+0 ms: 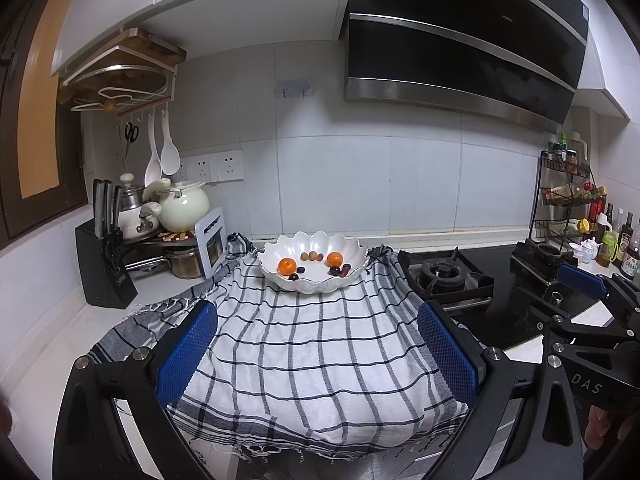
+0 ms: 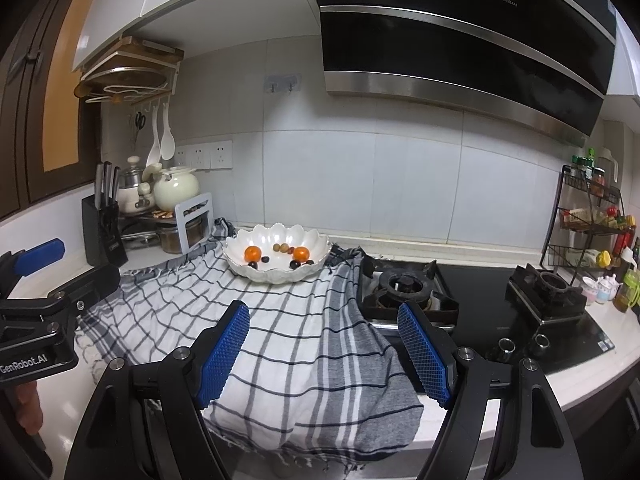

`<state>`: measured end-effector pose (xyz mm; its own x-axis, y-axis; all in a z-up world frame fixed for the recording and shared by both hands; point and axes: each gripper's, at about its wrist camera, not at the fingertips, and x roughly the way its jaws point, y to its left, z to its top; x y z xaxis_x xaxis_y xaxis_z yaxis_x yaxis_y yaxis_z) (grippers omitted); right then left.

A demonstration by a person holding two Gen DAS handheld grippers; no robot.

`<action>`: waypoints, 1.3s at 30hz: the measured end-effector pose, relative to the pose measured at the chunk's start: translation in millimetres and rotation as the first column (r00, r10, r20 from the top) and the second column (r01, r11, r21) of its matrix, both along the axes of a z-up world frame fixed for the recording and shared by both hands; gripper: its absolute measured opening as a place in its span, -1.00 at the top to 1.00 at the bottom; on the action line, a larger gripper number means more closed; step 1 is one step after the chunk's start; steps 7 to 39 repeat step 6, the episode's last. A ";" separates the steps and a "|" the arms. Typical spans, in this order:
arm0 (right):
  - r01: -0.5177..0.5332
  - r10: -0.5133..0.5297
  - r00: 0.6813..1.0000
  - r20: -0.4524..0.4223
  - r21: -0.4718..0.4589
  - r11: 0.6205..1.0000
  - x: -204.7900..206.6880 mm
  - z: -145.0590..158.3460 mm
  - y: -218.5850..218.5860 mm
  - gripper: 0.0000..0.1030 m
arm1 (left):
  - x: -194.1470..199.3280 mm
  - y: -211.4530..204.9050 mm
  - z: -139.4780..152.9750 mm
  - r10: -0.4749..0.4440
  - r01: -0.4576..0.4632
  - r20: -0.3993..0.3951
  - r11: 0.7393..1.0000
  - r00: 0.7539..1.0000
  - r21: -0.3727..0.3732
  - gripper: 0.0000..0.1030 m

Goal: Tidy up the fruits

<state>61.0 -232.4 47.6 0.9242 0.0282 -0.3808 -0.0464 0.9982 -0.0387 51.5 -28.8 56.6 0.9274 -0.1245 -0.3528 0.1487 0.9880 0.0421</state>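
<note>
A white scalloped bowl (image 1: 352, 250) stands at the back of a checked cloth (image 1: 304, 344). In it lie two oranges (image 1: 287, 266), a few small green fruits (image 1: 312, 256) and several dark ones (image 1: 335, 271). The bowl also shows in the right wrist view (image 2: 320, 242), with an orange (image 2: 253, 253) in it. My left gripper (image 1: 318, 332) is open and empty, held above the cloth's front, well short of the bowl. My right gripper (image 2: 324, 336) is open and empty, over the cloth's right side.
A gas hob (image 2: 408, 284) lies right of the cloth. A knife block (image 1: 105, 268), pots (image 1: 182, 204) and a rack stand at the back left. A spice rack (image 2: 592, 220) and bottles stand far right. The counter's front edge is just below the grippers.
</note>
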 end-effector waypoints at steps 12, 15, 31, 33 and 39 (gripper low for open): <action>0.000 0.000 1.000 0.000 0.002 1.000 0.5 -0.7 -1.9 -0.51 | 1.7 -2.1 0.1 0.000 0.000 -0.001 1.000 1.000 0.001 -0.98; 0.000 0.000 1.000 0.000 0.002 1.000 0.5 -0.7 -1.9 -0.51 | 1.7 -2.1 0.1 0.000 0.000 -0.001 1.000 1.000 0.001 -0.98; 0.000 0.000 1.000 0.000 0.002 1.000 0.5 -0.7 -1.9 -0.51 | 1.7 -2.1 0.1 0.000 0.000 -0.001 1.000 1.000 0.001 -0.98; 0.000 0.000 1.000 0.000 0.002 1.000 0.5 -0.7 -1.9 -0.51 | 1.7 -2.1 0.1 0.000 0.000 -0.001 1.000 1.000 0.001 -0.98; 0.000 0.000 1.000 0.000 0.002 1.000 0.5 -0.7 -1.9 -0.51 | 1.7 -2.1 0.1 0.000 0.000 -0.001 1.000 1.000 0.001 -0.98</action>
